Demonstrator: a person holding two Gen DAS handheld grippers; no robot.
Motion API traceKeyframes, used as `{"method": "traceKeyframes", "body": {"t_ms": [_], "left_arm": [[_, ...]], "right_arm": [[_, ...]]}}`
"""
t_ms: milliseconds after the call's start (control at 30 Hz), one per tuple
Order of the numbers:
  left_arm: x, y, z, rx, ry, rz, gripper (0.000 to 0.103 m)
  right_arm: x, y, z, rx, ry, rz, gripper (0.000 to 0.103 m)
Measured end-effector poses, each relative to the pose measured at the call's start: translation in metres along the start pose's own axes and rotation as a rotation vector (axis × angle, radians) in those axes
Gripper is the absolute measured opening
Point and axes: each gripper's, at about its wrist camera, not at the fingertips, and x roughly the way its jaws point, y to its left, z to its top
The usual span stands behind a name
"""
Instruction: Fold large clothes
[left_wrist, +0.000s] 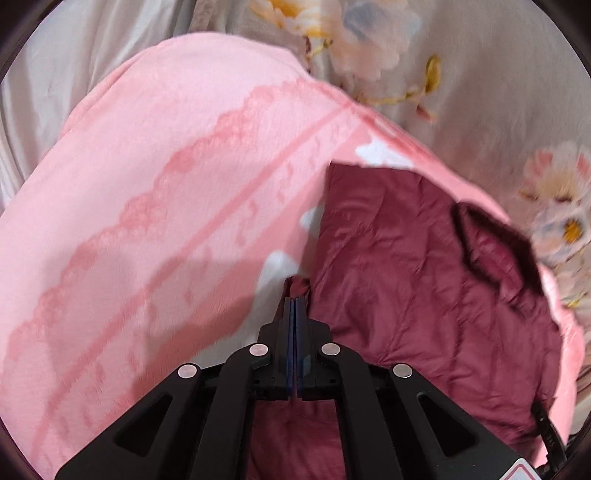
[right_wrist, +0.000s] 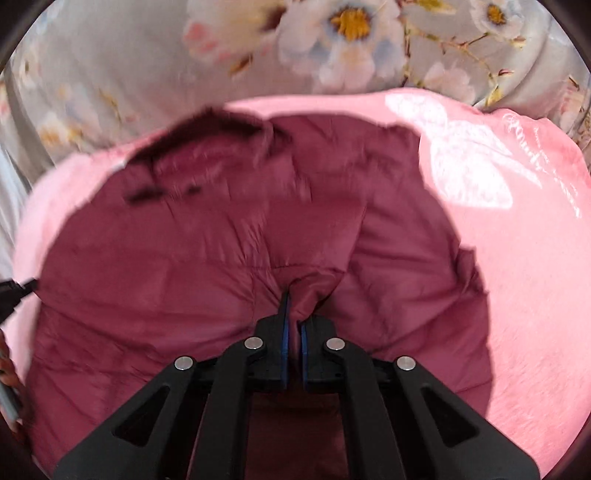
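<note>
The left gripper (left_wrist: 295, 295) is clamped on a small bunched fold of the maroon quilted jacket (left_wrist: 417, 280); its two blue-padded fingers (left_wrist: 300, 317) stand pressed together with the fabric tuft showing just past the tips. This fold belongs to the jacket's edge, and more maroon fabric hangs below the gripper body toward the bottom of the left wrist view.

The right gripper (right_wrist: 293, 306) is likewise clenched on the jacket (right_wrist: 207, 266). A pinched ridge of fabric rises between its fingers (right_wrist: 283, 332), which stand slightly apart around the cloth. Creases run out from this pinch point across the quilted surface.

Positions relative to the jacket:
- The jacket lies spread on a pink blanket (left_wrist: 155, 177), which extends beyond it on every visible side.
- A dark fur-trimmed hood or collar (left_wrist: 495, 243) sits at the jacket's far end, away from both grippers; in the right wrist view it (right_wrist: 199, 133) appears at the upper left of the garment.
- The blanket carries a darker pink lace-pattern band (left_wrist: 192, 162) beside the jacket, and a white printed motif (right_wrist: 461, 166) on the other side of it.
- A grey floral bedsheet (right_wrist: 332, 44) lies under the blanket, beyond the jacket's hood end.

Both views are motion-blurred, so fine seam detail cannot be read.
</note>
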Motion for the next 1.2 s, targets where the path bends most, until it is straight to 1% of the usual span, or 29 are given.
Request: {"method": "traceKeyframes", "body": {"t_ms": [100, 200, 267, 300, 333, 400, 433, 500, 533, 600, 633, 700, 733, 800, 833, 900, 933, 1000, 1200], "left_arm": [[0.013, 0.002, -0.008, 0.009, 0.029, 0.024, 0.000], [0.013, -0.004, -0.010, 0.042, 0.022, 0.063, 0.000], [0.006, -0.007, -0.009, 0.052, 0.007, 0.078, 0.001], [-0.001, -0.007, -0.009, 0.057, -0.005, 0.078, 0.002], [-0.009, -0.007, -0.009, 0.063, -0.018, 0.081, 0.003], [-0.027, -0.011, -0.007, 0.086, -0.052, 0.072, 0.003], [-0.037, -0.015, -0.005, 0.100, -0.075, 0.072, 0.003], [-0.052, -0.032, 0.001, 0.134, -0.106, 0.058, 0.003], [-0.055, -0.042, 0.004, 0.150, -0.107, 0.045, 0.003], [-0.059, -0.073, 0.008, 0.190, -0.097, -0.011, 0.005], [-0.056, -0.088, 0.009, 0.206, -0.077, -0.040, 0.005], [-0.044, -0.114, 0.009, 0.236, -0.027, -0.077, 0.005], [-0.036, -0.125, 0.007, 0.253, 0.005, -0.090, 0.005], [-0.016, -0.145, -0.002, 0.278, 0.063, -0.100, 0.005], [-0.005, -0.151, -0.008, 0.292, 0.083, -0.092, 0.005], [0.010, -0.159, -0.019, 0.313, 0.106, -0.071, 0.005], [0.015, -0.159, -0.026, 0.321, 0.104, -0.057, 0.005], [0.016, -0.159, -0.037, 0.342, 0.087, -0.046, 0.005], [0.013, -0.147, -0.057, 0.370, 0.040, -0.064, 0.006]], "right_arm": [[0.001, 0.004, -0.001, -0.027, 0.003, -0.023, 0.004], [-0.001, 0.007, 0.001, -0.057, 0.009, -0.037, 0.006], [-0.011, 0.004, 0.000, -0.056, 0.006, -0.042, 0.011], [-0.019, 0.002, 0.000, -0.050, -0.004, -0.051, 0.018], [-0.026, 0.000, 0.000, -0.046, -0.015, -0.063, 0.028], [-0.049, -0.007, 0.002, -0.036, -0.077, -0.096, 0.037], [-0.056, -0.008, 0.005, -0.034, -0.097, -0.096, 0.037], [-0.070, -0.002, 0.018, -0.034, -0.135, -0.067, 0.037], [-0.072, 0.004, 0.023, -0.044, -0.145, -0.058, 0.037], [-0.067, 0.022, 0.037, -0.082, -0.146, -0.042, 0.035], [-0.059, 0.031, 0.043, -0.098, -0.135, -0.026, 0.031], [-0.039, 0.042, 0.050, -0.107, -0.101, -0.023, 0.028], [-0.024, 0.046, 0.052, -0.103, -0.076, -0.015, 0.023], [-0.006, 0.050, 0.052, -0.105, -0.049, -0.019, 0.020], [0.007, 0.052, 0.049, -0.115, -0.028, -0.029, 0.019], [0.020, 0.054, 0.039, -0.128, 0.005, -0.034, 0.017], [0.025, 0.053, 0.034, -0.135, 0.018, -0.035, 0.016], [0.023, 0.053, 0.020, -0.153, 0.016, -0.037, 0.016], [0.010, 0.051, -0.006, -0.160, -0.001, -0.017, 0.016]]}}
